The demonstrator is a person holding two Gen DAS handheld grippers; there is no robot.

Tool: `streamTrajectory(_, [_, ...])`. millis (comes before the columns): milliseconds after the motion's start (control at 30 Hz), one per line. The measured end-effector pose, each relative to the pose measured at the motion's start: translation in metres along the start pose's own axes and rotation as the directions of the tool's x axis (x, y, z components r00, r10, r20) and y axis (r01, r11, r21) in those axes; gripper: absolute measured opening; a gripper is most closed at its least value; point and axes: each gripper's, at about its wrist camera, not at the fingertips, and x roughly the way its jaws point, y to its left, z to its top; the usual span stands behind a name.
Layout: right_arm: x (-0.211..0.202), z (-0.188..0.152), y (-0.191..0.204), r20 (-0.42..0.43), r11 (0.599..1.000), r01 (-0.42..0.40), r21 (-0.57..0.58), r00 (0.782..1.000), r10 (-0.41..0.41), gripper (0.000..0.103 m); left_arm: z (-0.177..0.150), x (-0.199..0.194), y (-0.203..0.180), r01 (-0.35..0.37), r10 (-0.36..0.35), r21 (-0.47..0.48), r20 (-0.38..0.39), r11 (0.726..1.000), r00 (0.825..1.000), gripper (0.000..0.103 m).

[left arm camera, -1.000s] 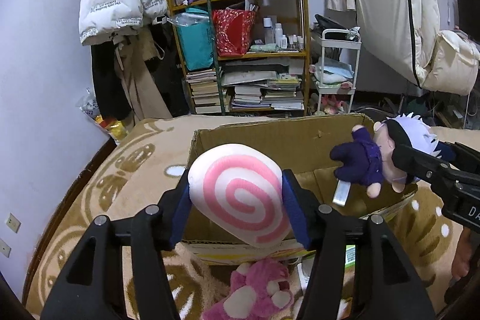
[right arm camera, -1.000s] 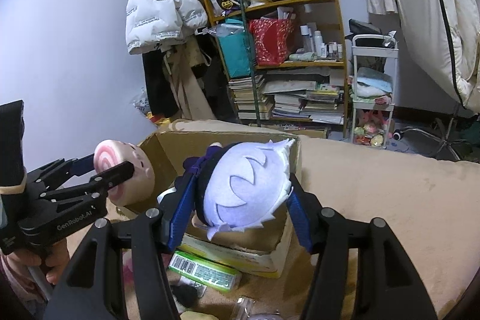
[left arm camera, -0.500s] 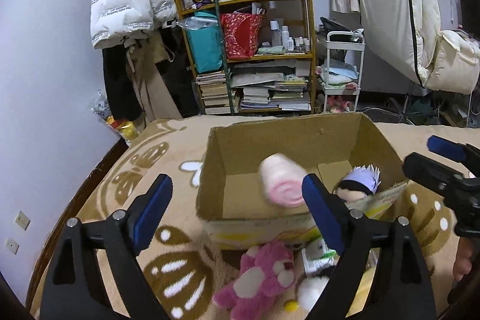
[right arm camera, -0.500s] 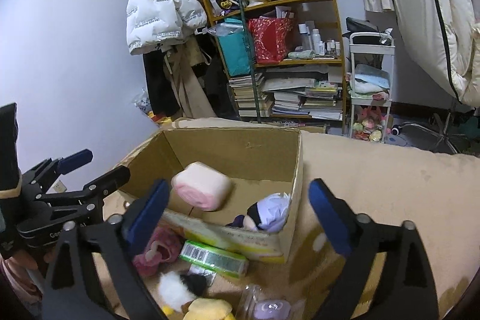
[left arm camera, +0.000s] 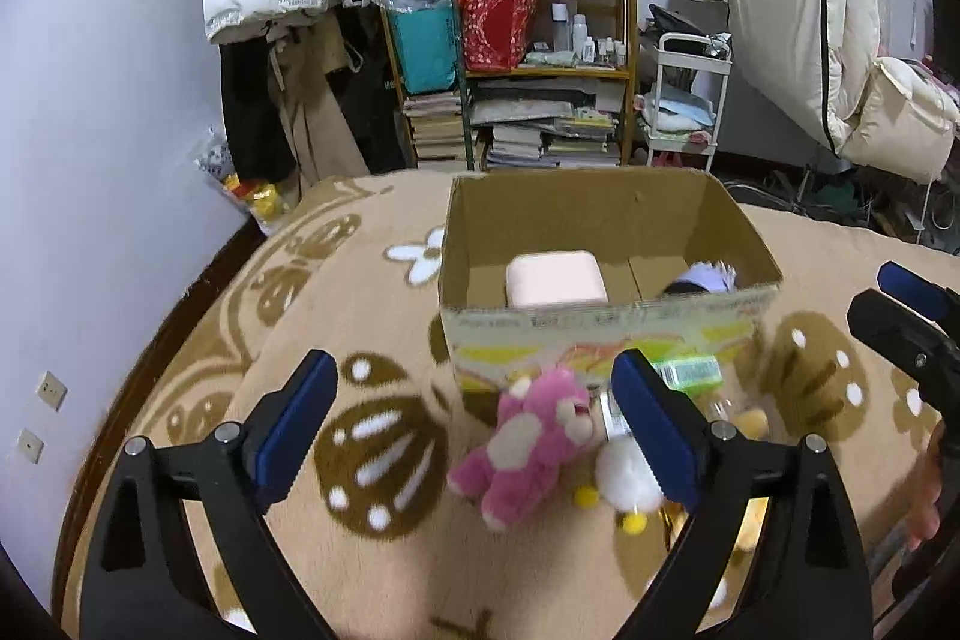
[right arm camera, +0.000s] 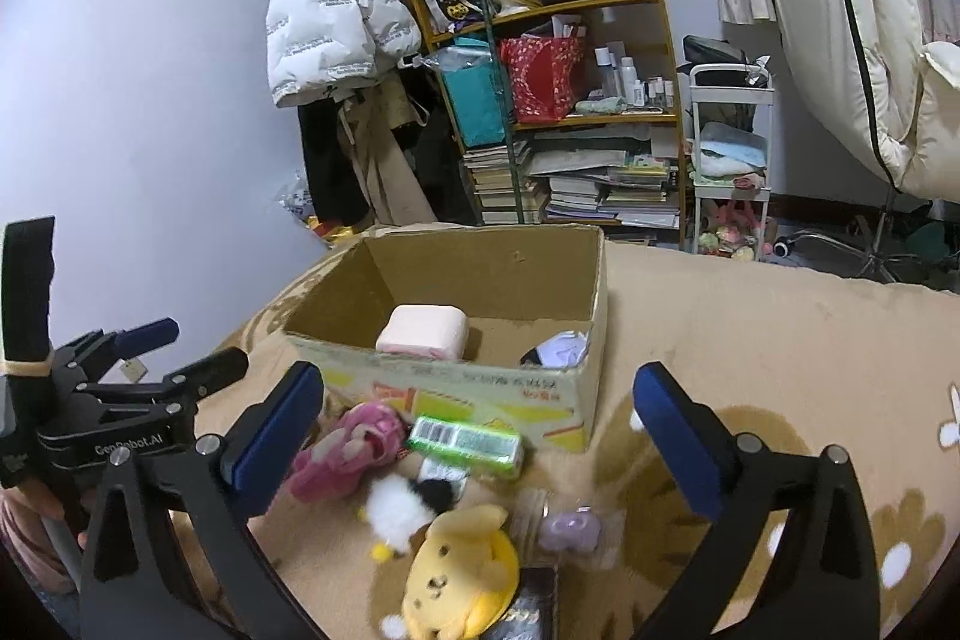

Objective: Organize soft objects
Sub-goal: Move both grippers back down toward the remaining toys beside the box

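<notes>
Tan blanket with brown prints lies bare left of the cardboard box and right of it. The box holds a pink plush roll and a white-haired doll. Loose toys crowd its near wall: pink bear, yellow dog plush. The left gripper and the right gripper both have jaws wide apart, empty.
</notes>
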Motion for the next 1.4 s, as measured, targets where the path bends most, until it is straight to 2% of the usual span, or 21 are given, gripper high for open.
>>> streamTrajectory(167, [-0.013, -0.007, 0.006, -0.017, 1.0, 0.014, 0.008, 1.0, -0.014, 0.103, -0.01, -0.013, 0.003, 0.003, -0.003, -0.006, -0.02, 1.0, 1.0, 0.092])
streamTrajectory(333, [-0.016, -0.016, 0.003, -0.07, 0.998, 0.041, 0.048, 0.997, -0.038, 0.103, -0.018, -0.014, 0.003, 0.009, -0.009, 0.003, -0.052, 1.0, 0.999, 0.092])
streamTrajectory(633, [-0.001, -0.026, -0.008, -0.139, 0.995, 0.067, 0.08, 0.989, -0.056, 0.103, -0.023, 0.014, -0.002, 0.021, -0.019, 0.015, -0.143, 1.0, 0.99, 0.092])
streamTrajectory(867, [0.019, -0.033, -0.014, -0.204, 0.992, 0.074, 0.102, 0.978, -0.052, 0.103, -0.023, 0.033, -0.005, 0.024, -0.02, 0.022, -0.182, 0.999, 0.983, 0.092])
streamTrajectory(1067, [0.037, -0.04, -0.015, -0.255, 0.992, 0.079, 0.102, 0.966, -0.05, 0.103, -0.025, 0.056, -0.009, 0.034, -0.026, 0.03, -0.241, 0.999, 0.97, 0.092])
streamTrajectory(1233, [0.051, -0.044, -0.016, -0.296, 0.993, 0.088, 0.073, 0.953, -0.063, 0.103, -0.028, 0.074, -0.019, 0.046, -0.03, 0.044, -0.303, 0.998, 0.952, 0.092])
streamTrajectory(1400, [0.061, -0.047, -0.019, -0.326, 0.993, 0.088, 0.084, 0.944, -0.056, 0.103, -0.031, 0.089, -0.025, 0.034, -0.01, 0.066, -0.334, 0.997, 0.942, 0.092])
